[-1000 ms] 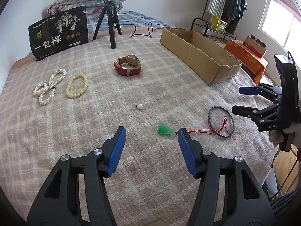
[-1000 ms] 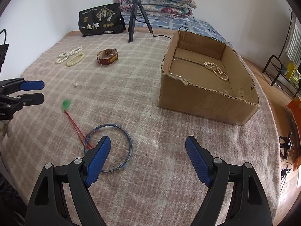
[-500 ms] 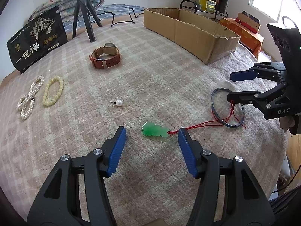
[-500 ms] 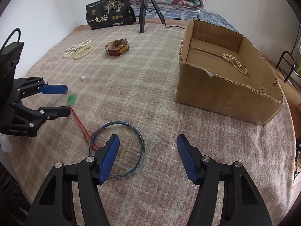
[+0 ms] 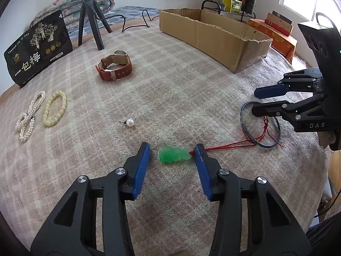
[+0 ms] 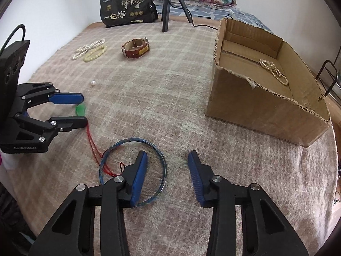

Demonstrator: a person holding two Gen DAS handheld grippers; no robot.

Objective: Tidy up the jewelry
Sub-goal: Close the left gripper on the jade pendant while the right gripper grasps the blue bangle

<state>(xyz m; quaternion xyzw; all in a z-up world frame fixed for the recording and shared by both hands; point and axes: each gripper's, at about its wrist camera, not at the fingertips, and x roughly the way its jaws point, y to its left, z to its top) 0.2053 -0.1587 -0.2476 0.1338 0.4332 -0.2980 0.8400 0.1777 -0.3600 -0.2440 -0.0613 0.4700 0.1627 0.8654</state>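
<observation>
Down on the blanket (image 5: 191,89), your left gripper (image 5: 171,156) has been closing around the green pendant (image 5: 174,154), pads not touching yet. Right gripper (image 6: 167,166), also closing, straddles the bangle (image 6: 163,160). Red cord (image 5: 230,146) crosses that bangle, so lifting could drag both.

Right wrist view: near arc of blue bangle (image 6: 163,166) hidden under a blue pad. Green pendant (image 6: 81,109) half covered by left hand-held gripper (image 6: 84,111). Small speck (image 6: 139,102) on blanket, too small to identify. Cardboard box (image 5: 213,36) interior hidden in left wrist view.
</observation>
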